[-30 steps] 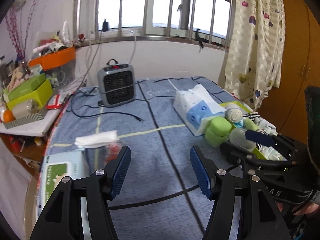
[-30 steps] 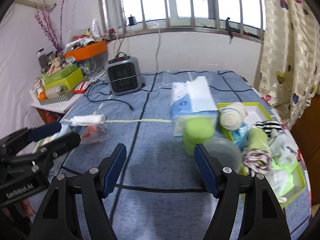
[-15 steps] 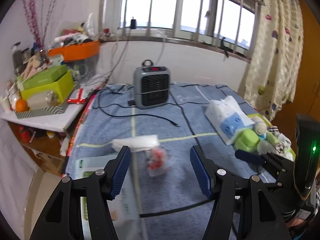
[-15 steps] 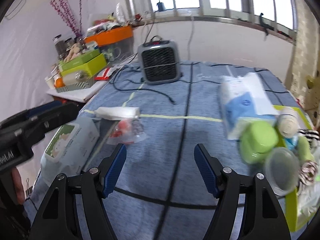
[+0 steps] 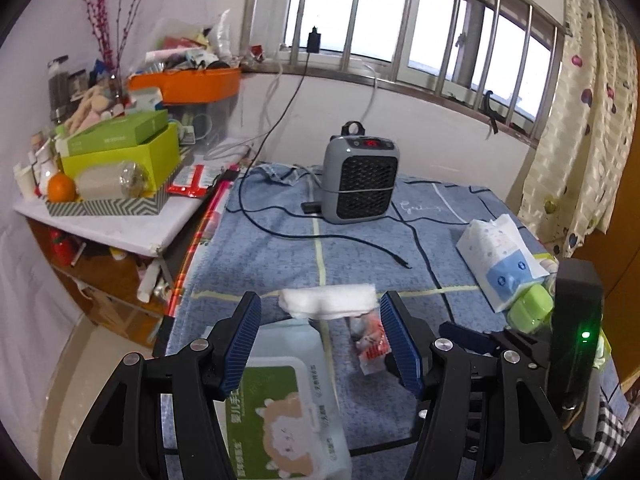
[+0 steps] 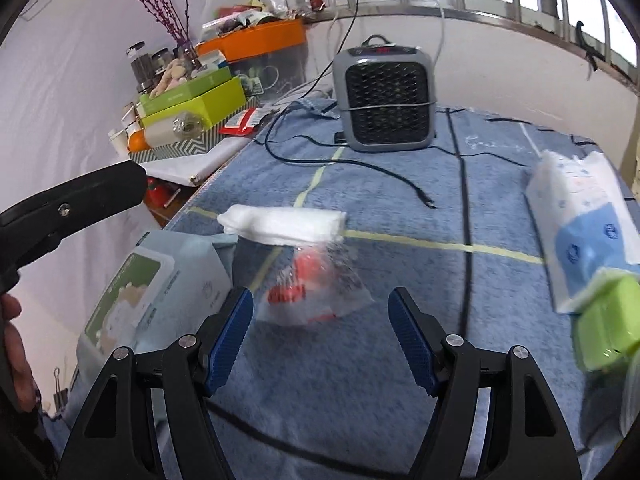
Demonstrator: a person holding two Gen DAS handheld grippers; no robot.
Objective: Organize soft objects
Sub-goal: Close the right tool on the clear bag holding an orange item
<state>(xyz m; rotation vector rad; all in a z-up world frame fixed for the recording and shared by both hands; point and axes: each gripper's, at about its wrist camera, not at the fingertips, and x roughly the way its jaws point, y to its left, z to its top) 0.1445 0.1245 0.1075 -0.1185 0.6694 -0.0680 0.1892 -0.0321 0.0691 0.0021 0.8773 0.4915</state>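
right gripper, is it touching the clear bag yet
Apart. The right wrist view shows the right gripper open, the clear bag just ahead, blue cloth visible beside both fingers.

A grey box-shaped fan heater with a black grille stands near the far edge of the bed's blue checked cover, a black cable trailing across the cover in front of it. Beyond the left edge, a white side shelf carries a lime-green cardboard box, an orange fruit and an orange plastic tub. A heart-patterned cream curtain hangs at right.
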